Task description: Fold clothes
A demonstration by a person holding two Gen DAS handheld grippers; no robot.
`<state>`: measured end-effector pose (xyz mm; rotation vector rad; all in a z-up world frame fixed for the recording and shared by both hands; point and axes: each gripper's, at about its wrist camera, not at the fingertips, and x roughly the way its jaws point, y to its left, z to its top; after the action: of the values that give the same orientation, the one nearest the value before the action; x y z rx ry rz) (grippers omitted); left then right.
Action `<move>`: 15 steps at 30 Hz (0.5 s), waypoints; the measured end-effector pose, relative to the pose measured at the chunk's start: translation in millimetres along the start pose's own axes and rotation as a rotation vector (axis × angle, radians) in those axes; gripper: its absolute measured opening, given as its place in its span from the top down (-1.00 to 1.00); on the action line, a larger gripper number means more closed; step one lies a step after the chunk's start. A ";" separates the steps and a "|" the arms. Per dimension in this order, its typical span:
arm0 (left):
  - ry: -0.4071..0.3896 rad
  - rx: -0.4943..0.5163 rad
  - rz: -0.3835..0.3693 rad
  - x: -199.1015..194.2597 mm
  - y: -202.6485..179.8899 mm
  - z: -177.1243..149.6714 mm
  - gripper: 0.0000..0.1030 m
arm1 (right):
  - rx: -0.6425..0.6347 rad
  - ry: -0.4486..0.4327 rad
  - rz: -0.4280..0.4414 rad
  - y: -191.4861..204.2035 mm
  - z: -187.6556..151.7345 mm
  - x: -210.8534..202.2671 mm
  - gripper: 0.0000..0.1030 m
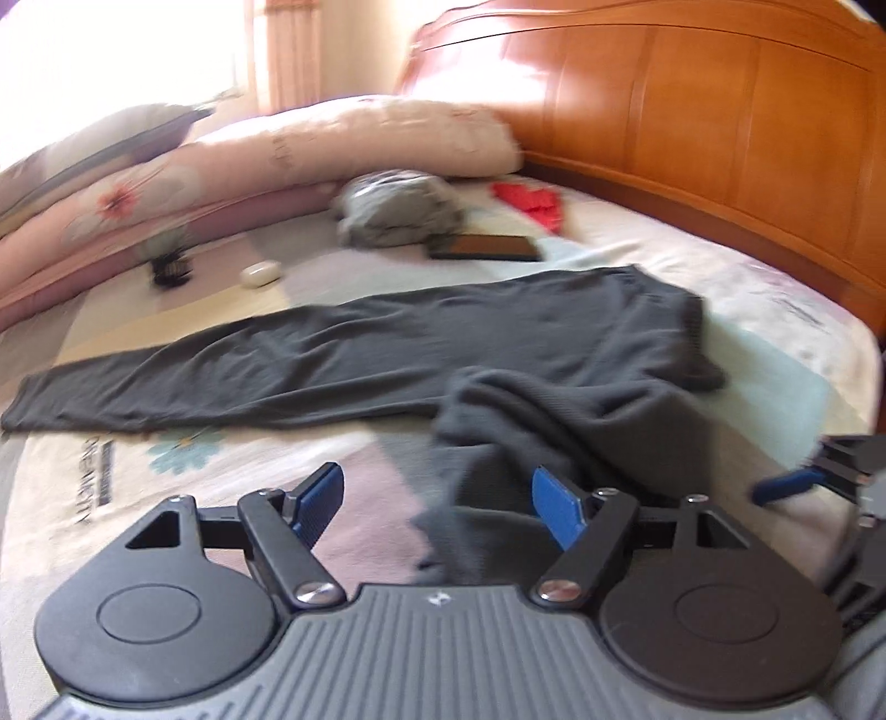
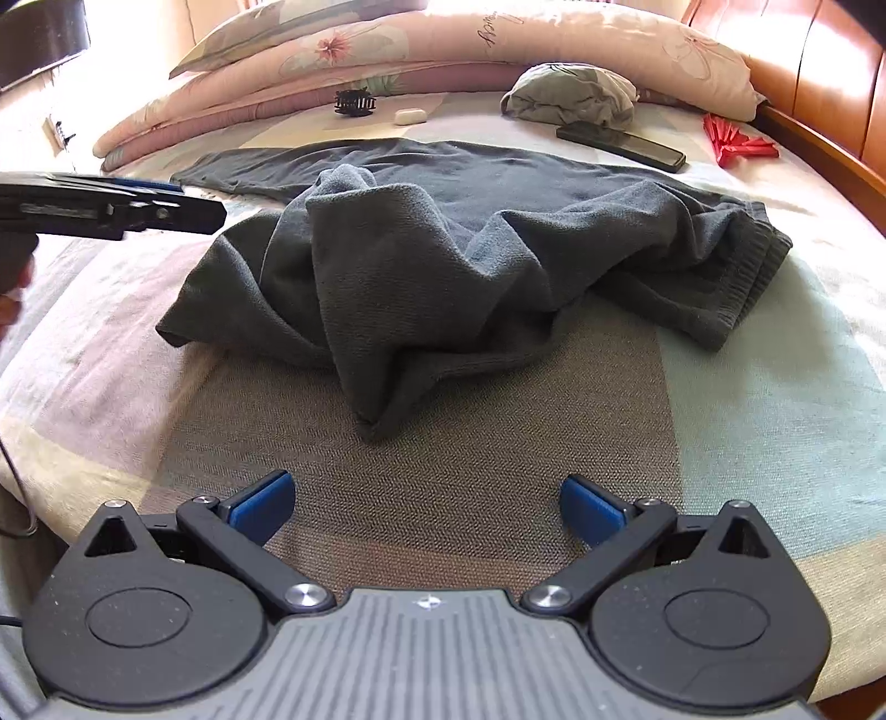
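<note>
A dark grey sweater [image 2: 443, 243] lies on the bed, its far part flat with one sleeve [image 1: 183, 376] stretched out to the left. The near part is bunched into a rumpled heap [image 1: 531, 421]. My left gripper [image 1: 437, 498] hovers open just above the heap's near edge, with cloth lying under its blue pads but not pinched. It also shows from the side as the left gripper [image 2: 166, 202] at the left of the right wrist view. My right gripper [image 2: 429, 507] stands open over bare bedspread, short of the heap's lowest fold. Its tip, the right gripper [image 1: 786, 484], pokes in at the right edge.
The patchwork bedspread [image 2: 747, 399] covers the bed. Behind the sweater lie a folded floral quilt [image 2: 387, 50], a bundled grey garment [image 2: 570, 97], a black phone [image 2: 620, 145], red clips [image 2: 731, 143], a white earbud case [image 2: 411, 115] and a black hair claw [image 2: 354, 102]. A wooden headboard [image 1: 720, 127] stands at the right.
</note>
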<state>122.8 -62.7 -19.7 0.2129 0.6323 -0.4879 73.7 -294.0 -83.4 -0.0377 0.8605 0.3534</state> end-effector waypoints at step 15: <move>0.081 0.165 -0.353 37.6 -78.9 0.1 -0.49 | -0.039 -0.022 0.031 -1.6 -11.7 -8.8 -1.00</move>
<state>109.9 -145.0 -46.1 0.2795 0.7128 -0.8766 60.3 -300.0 -84.7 -0.0563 0.8327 0.3984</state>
